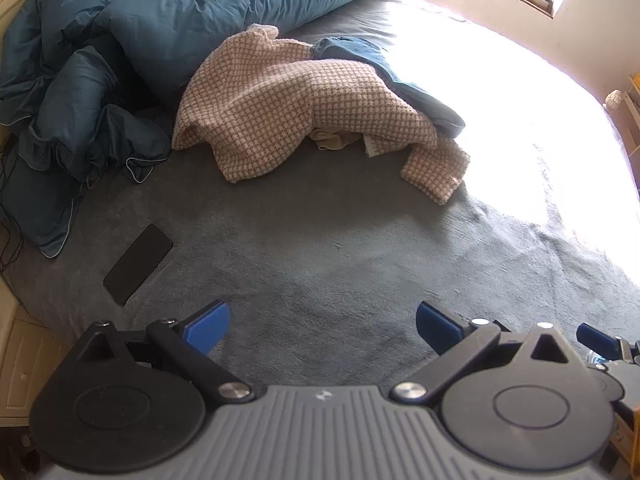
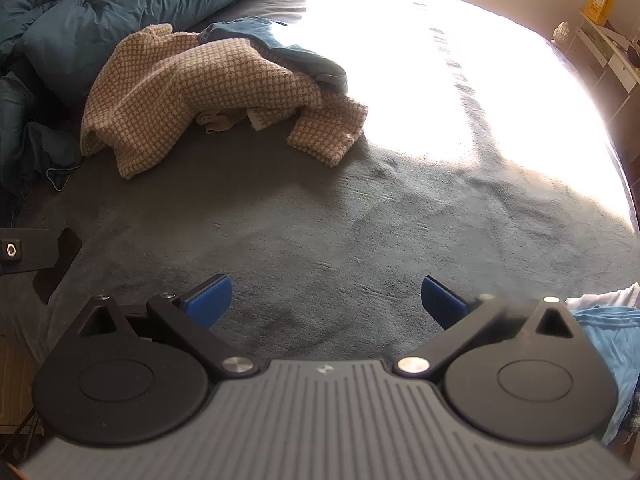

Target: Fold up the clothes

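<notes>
Nearest us, our left gripper (image 1: 322,326) and right gripper (image 2: 326,298) both hang over bare grey bedsheet (image 1: 320,248) with their blue fingers spread wide, nothing between them. A dark phone (image 1: 138,263) lies flat on the sheet just ahead and to the left. At the right edge of the right wrist view, close by, some light blue cloth (image 2: 612,344) shows; we cannot tell whether it is folded.

Further on sits the pile to fold — a checked sweater (image 1: 296,108) slumped in a heap over a pair of jeans (image 1: 400,76), with a small beige item (image 1: 334,138) and a white label peeking from under its hem. One sleeve trails out toward the sunlit patch. Behind it all lies the bunched blue duvet (image 1: 132,40).

The risk we see is a pinch on the sweater catching the jeans or the beige piece beneath, dragging the lot together. The loose knit could also slip or stretch if gripped by a single layer, and the glare on the right may hide edges.
</notes>
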The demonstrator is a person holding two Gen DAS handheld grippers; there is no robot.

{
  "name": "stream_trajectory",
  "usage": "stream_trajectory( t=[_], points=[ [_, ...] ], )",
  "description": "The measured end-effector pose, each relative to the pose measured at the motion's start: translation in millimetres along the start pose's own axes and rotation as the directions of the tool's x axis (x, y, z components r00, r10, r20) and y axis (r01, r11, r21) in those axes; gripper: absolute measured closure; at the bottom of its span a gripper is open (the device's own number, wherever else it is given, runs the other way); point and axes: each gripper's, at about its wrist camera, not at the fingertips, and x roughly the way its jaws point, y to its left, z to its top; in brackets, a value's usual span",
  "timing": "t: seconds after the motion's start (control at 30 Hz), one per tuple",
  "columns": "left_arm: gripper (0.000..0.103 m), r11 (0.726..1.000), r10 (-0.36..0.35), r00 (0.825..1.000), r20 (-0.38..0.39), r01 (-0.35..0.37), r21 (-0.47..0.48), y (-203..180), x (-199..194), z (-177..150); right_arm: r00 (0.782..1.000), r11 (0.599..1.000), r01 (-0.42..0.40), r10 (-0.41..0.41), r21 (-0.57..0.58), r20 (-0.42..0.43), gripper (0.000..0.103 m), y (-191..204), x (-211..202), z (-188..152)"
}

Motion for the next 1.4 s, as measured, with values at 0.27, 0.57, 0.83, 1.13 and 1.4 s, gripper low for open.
stream_trajectory(
  t=[0.27,0.57,0.83,1.13,1.4],
  points=[
    [0.002,0.996,-0.083,0.995,0.050,0.084,-0.015,24.1,-3.2,5.1,0.997,0.996,0.073,-0.075,0.048,0.028,0.001,17.1,-14.9,9.0],
    [0.000,0.992,-0.123,0.987,0.101,0.124,-0.005,23.6,-8.9,27.9,0.982,0.983,0.164,-0.171,0.085,0.082,0.001,35.3,-30.9,7.5],
    [0.000,0.988,-0.153,0.984,0.094,0.154,-0.001,23.7,-8.1,40.9,0.976,0.980,0.171,-0.182,0.099,0.120,0.001,28.0,-40.7,22.1],
    [0.000,0.991,-0.132,0.989,0.074,0.129,0.043,17.3,-5.1,45.4,0.978,0.983,0.156,-0.167,0.093,0.126,0.001,31.4,-38.3,30.5],
    [0.000,0.992,-0.119,0.991,0.057,0.116,0.052,15.2,-4.0,44.0,0.980,0.986,0.146,-0.156,0.086,0.124,0.001,37.0,-36.4,29.5]
  ],
)
